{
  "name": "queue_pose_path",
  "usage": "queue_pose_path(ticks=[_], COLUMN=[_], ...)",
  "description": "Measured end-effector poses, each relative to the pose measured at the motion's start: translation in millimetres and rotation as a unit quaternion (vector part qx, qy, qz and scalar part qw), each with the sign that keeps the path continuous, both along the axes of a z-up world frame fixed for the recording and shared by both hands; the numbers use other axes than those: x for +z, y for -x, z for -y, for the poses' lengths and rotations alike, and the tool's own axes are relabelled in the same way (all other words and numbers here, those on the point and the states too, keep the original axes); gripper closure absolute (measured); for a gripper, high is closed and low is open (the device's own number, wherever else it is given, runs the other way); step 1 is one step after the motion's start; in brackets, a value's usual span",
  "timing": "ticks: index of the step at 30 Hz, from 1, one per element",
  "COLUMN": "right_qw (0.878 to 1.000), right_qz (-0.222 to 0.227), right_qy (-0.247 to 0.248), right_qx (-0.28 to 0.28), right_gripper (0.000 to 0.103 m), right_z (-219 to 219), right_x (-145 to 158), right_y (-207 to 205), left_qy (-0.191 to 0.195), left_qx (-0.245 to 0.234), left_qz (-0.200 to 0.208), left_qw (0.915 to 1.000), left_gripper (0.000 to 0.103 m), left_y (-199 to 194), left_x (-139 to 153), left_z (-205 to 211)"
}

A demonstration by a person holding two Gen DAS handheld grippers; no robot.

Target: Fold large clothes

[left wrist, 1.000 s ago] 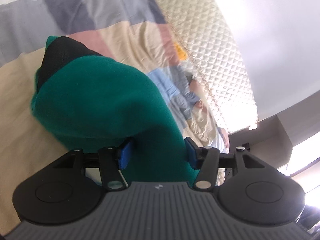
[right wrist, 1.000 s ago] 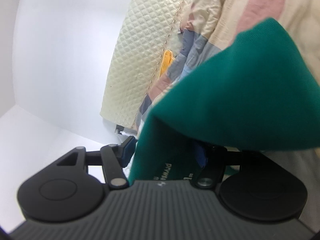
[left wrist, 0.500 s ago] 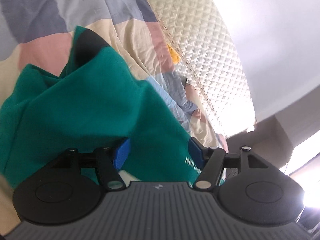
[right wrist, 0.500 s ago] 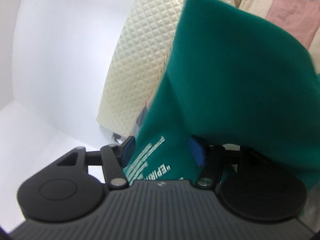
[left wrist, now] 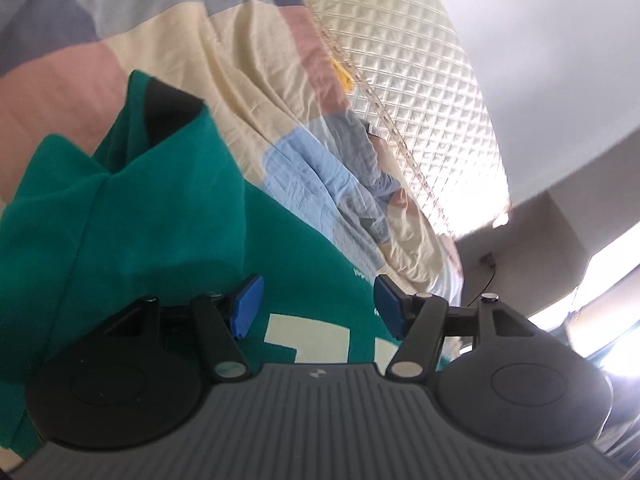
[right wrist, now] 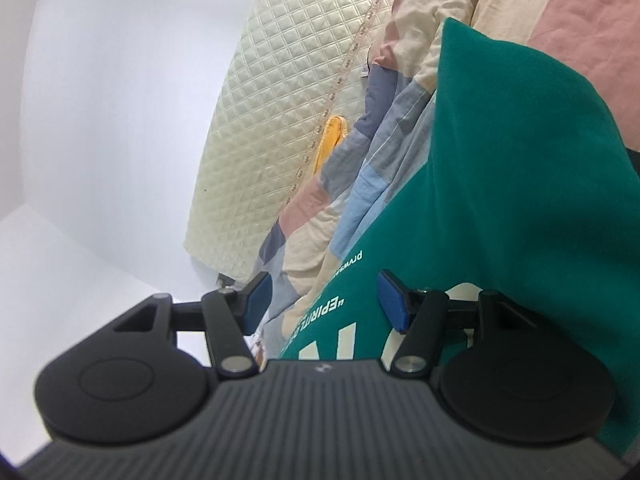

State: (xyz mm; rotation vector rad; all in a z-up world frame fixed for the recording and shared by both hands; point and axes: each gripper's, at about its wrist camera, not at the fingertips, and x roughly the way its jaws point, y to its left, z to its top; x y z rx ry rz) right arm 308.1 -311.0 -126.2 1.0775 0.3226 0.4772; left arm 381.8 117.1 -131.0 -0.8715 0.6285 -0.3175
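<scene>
My green sweatshirt [left wrist: 168, 216] lies bunched on the patchwork bed [left wrist: 248, 92], near the quilted headboard [left wrist: 420, 92], printed lettering showing at its near edge. I judge it soft, thick and floppy, light enough to lift, so hems and corners are the places to pinch. My left gripper [left wrist: 316, 306] hovers low over the cloth, jaws apart and holding nothing. My right gripper [right wrist: 324, 300] likewise points along the garment's edge, jaws apart.
</scene>
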Motion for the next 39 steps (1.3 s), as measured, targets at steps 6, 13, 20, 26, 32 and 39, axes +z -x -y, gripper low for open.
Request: queue_pose_path(ticks=[6, 13, 20, 26, 32, 39], right_qw=[0.996, 0.977, 0.941, 0.905, 0.895, 0.901], right_qz=[0.027, 0.038, 0.055, 0.041, 0.029, 0.021], right_qy=[0.079, 0.200, 0.330, 0.418, 0.440, 0.428], right_qx=[-0.041, -0.058, -0.052, -0.074, -0.062, -0.064], right_gripper=[0.042, 0.039, 0.039, 0.039, 0.039, 0.039], right_z=[-16, -37, -70, -81, -83, -84], right_x=[14, 42, 55, 49, 26, 20], right_y=[19, 53, 72, 67, 48, 48], left_qy=[-0.066, -0.231, -0.298, -0.350, -0.374, -0.370], left_qx=[0.013, 0.026, 0.016, 0.006, 0.004, 0.019], left_qz=[0.015, 0.068, 0.077, 0.046, 0.026, 0.026], left_qw=[0.9976, 0.9701, 0.9512, 0.9356, 0.9272, 0.9285], left_gripper=[0.034, 0.032, 0.031, 0.031, 0.025, 0.025], left_y=[25, 67, 96, 79, 64, 72], left_x=[23, 71, 74, 51, 24, 24], left_z=[12, 36, 61, 82, 94, 95])
